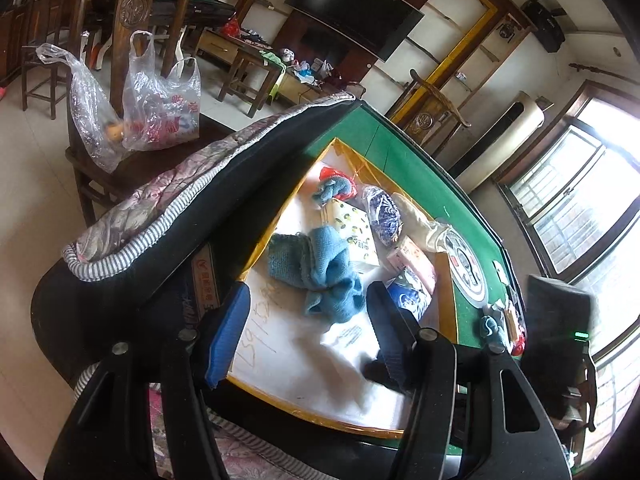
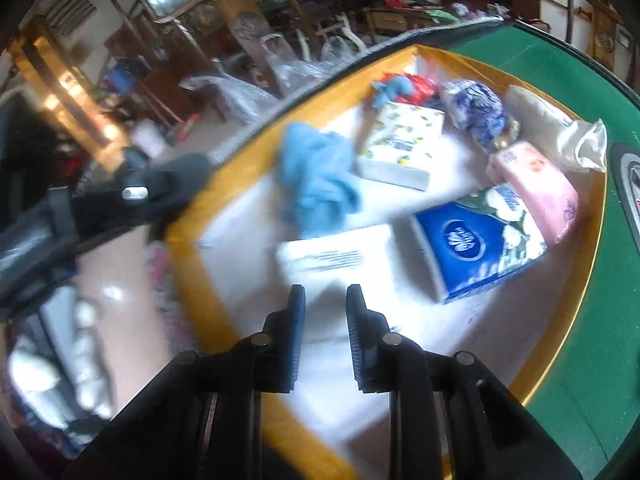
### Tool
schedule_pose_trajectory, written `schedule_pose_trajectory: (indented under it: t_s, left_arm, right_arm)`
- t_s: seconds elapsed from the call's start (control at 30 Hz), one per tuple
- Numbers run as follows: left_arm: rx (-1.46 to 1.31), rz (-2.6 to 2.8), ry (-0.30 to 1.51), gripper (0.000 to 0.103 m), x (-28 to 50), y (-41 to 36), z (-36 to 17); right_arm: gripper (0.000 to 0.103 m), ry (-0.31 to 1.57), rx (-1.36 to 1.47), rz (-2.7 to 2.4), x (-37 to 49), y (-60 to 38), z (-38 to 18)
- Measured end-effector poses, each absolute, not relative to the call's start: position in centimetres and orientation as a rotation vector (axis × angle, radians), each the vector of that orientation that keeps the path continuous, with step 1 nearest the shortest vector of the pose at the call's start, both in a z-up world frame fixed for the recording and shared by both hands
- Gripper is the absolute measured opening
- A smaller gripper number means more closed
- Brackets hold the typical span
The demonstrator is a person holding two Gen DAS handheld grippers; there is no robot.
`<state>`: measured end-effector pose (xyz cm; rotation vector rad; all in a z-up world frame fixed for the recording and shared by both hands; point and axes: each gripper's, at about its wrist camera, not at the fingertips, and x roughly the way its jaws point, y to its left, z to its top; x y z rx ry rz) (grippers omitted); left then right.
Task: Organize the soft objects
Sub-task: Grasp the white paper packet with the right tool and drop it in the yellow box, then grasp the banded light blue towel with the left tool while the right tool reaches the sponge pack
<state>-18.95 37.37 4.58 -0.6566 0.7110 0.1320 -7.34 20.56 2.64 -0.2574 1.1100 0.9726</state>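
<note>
A white box with a yellow taped rim (image 1: 260, 248) (image 2: 188, 256) stands on the green table. Inside it lie a blue knit cloth (image 1: 320, 268) (image 2: 316, 184), a lemon-print tissue pack (image 1: 356, 228) (image 2: 400, 148), a pink pack (image 1: 412, 258) (image 2: 536, 184), a blue tissue pack (image 1: 408, 300) (image 2: 476, 248), a white pack (image 2: 336, 256) and a cream cloth bag (image 1: 420, 216) (image 2: 560, 136). My left gripper (image 1: 307, 288) stands open astride the box's near left wall, one finger outside and one inside. My right gripper (image 2: 326, 290) hangs over the box just short of the white pack, a narrow empty gap between its pads.
A black cover with striped floral trim (image 1: 180, 184) rises along the box's left side. Plastic bags (image 1: 160, 108) sit on a wooden chair beyond it. On the green table (image 1: 400, 148) lie a round disc (image 1: 466, 268) and another small blue knit piece (image 1: 492, 326).
</note>
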Motion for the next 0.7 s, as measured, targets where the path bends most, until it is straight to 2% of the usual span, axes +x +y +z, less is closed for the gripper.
schedule_pose_trajectory:
  t_s: [0.13,0.2,0.27,0.33,0.6,0.7]
  left_arm:
    - [-0.660,0.118,0.698,0.059,-19.3,37.3,4.8]
    - [-0.654,0.102,0.693,0.059,-19.4,37.0,5.2]
    - [-0.636,0.082,0.689,0.059,-19.3,36.5,5.6]
    - [-0.624,0.059,0.685,0.059,-19.0,35.9,6.1]
    - [-0.527,-0.102,0.721,0.060,-16.7,29.9,7.1]
    - [-0.498,-0.159,0.752,0.060,-15.7,27.1,7.0]
  right_arm:
    - [0.022,1.116,-0.176,0.916,-4.9,19.0,2.7]
    - [0.031,1.118,-0.064,0.951,-4.3,16.7,3.7]
    - [0.047,1.059,-0.023,0.941,-4.4,13.7,5.2]
    - [0.053,1.001,0.000,0.890,-4.3,10.2,6.1]
    - [0.053,0.948,0.251,0.483,1.5,-9.4,5.8]
    - [0.053,0.950,0.329,0.414,3.5,-12.7,5.2]
